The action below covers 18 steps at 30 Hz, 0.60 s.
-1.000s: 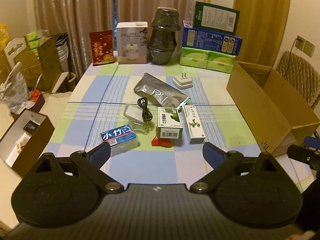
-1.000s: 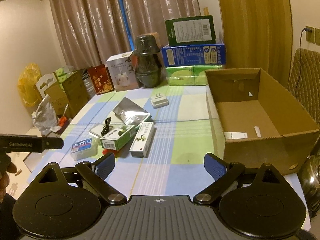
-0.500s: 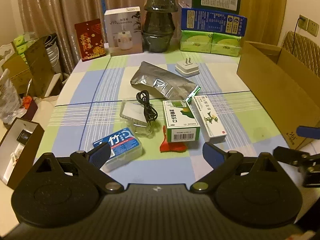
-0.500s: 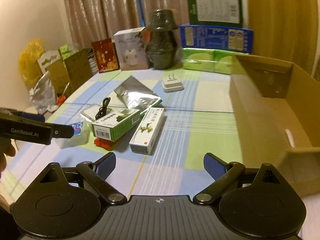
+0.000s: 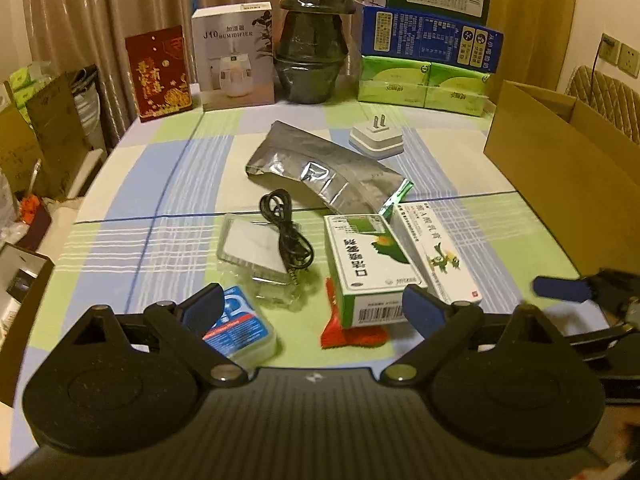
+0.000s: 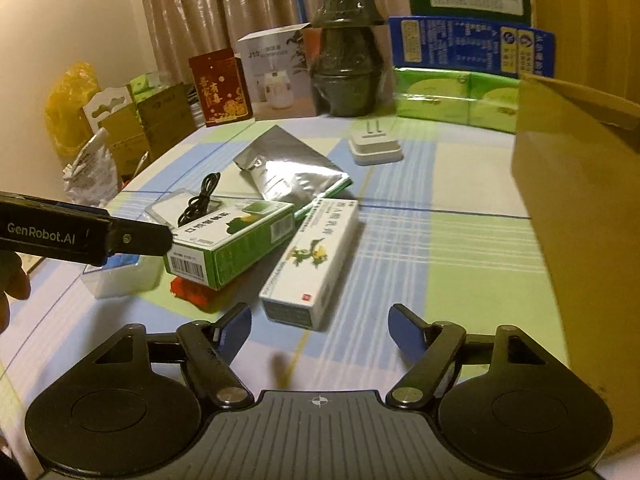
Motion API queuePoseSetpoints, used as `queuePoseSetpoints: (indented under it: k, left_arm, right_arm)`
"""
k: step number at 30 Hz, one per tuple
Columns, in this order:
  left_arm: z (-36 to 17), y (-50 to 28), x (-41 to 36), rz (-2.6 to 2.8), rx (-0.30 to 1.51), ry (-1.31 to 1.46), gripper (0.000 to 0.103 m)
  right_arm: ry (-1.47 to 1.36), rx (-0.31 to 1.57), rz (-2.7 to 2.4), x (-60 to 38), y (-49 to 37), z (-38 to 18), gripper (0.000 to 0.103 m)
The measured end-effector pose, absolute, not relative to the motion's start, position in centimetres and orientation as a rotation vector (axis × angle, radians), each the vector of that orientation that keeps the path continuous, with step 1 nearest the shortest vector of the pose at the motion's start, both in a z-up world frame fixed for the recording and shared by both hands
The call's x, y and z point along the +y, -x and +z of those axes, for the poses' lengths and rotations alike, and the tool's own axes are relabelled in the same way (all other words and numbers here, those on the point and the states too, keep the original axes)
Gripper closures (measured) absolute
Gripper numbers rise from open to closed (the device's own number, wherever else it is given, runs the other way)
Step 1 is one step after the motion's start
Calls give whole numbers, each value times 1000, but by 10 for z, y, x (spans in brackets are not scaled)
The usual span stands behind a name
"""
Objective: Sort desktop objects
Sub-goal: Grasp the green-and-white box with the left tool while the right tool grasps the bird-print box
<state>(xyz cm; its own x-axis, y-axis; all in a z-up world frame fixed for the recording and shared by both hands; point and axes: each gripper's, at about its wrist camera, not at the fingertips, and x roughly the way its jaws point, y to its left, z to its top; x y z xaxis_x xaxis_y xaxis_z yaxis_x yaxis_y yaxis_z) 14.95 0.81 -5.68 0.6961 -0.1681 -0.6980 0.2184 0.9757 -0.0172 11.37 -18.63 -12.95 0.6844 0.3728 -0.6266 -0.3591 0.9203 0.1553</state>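
My left gripper (image 5: 312,304) hovers low over the near end of the pile, jaws wide and closing slightly, with nothing pressed. Ahead of it lie a blue-lidded case (image 5: 240,332), a clear plastic case (image 5: 256,252) with a black cable (image 5: 286,232), a green-and-white box (image 5: 368,264) on a red packet (image 5: 352,332), and a long white box (image 5: 436,252). My right gripper (image 6: 320,318) has its jaws closing, and the long white box (image 6: 316,256) ends just in front of them, untouched. A silver pouch (image 5: 324,176) and a white plug adapter (image 5: 376,140) lie farther back.
An open cardboard box (image 6: 580,200) stands at the table's right side. Along the back edge stand a red card (image 5: 160,72), a humidifier box (image 5: 236,56), a dark stacked pot (image 5: 312,40) and stacked cartons (image 5: 428,40). More boxes and bags sit on the floor at the left.
Both grippers have come down and forward toward the pile, which now looks larger. The right gripper's fingers stand closer together than before.
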Motion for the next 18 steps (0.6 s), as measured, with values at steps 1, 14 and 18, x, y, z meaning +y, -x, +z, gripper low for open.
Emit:
queuePoseSetpoints:
  k: [1,14,18]
  left_arm:
    - [-58,-151,8,-219,776,-59,9]
    - [-63,-163,-2,-255,788,-42,9]
    - [-66,-167,-14,-283,792,-60,14]
  right_arm:
    - [-21,706,413,-184,-116,-131,33]
    - [84,694,372,-173,-128,-145,67]
    - [90,707,309,-189,-118,-141,68]
